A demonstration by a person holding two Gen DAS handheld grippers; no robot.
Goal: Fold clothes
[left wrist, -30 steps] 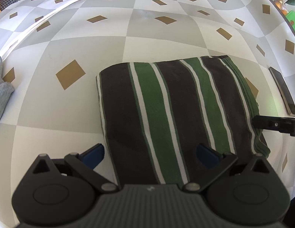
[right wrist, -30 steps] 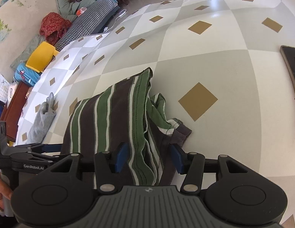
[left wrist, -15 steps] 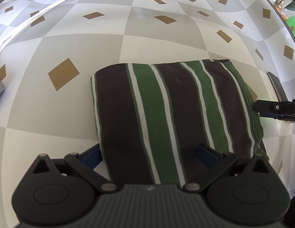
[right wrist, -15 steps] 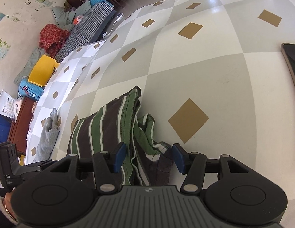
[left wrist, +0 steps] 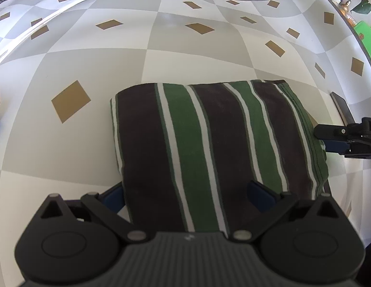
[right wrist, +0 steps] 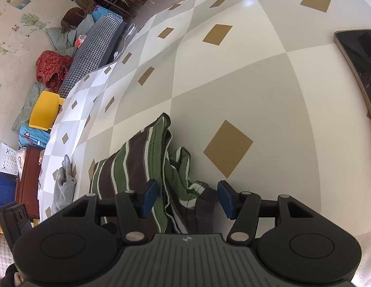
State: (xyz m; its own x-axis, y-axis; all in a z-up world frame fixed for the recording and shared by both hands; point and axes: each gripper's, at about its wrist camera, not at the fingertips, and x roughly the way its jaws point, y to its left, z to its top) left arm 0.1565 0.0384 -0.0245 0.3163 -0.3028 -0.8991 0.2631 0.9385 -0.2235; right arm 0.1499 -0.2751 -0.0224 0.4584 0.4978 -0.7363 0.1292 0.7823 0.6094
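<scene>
A folded garment (left wrist: 209, 138) with brown, green and white stripes lies flat on the checkered tablecloth (left wrist: 185, 55). My left gripper (left wrist: 186, 193) is open wide at its near edge, with the cloth lying between the blue pads (left wrist: 259, 191). In the right wrist view the same garment (right wrist: 135, 165) shows its layered side edge, with loose lower layers sticking out. My right gripper (right wrist: 187, 198) is open around those loose layers. From the left wrist view, the right gripper (left wrist: 340, 136) sits at the garment's right edge.
A dark phone (right wrist: 357, 71) lies on the table to the right of the garment, also seen as the phone (left wrist: 342, 107) in the left wrist view. A grey cloth (right wrist: 63, 186) lies near the table's left edge. A yellow chair (right wrist: 44, 112) and bundles stand beyond the table.
The right gripper has drawn back a little along the garment's side, so the garment looks smaller in its view. The left gripper has barely shifted. Both stay open.
</scene>
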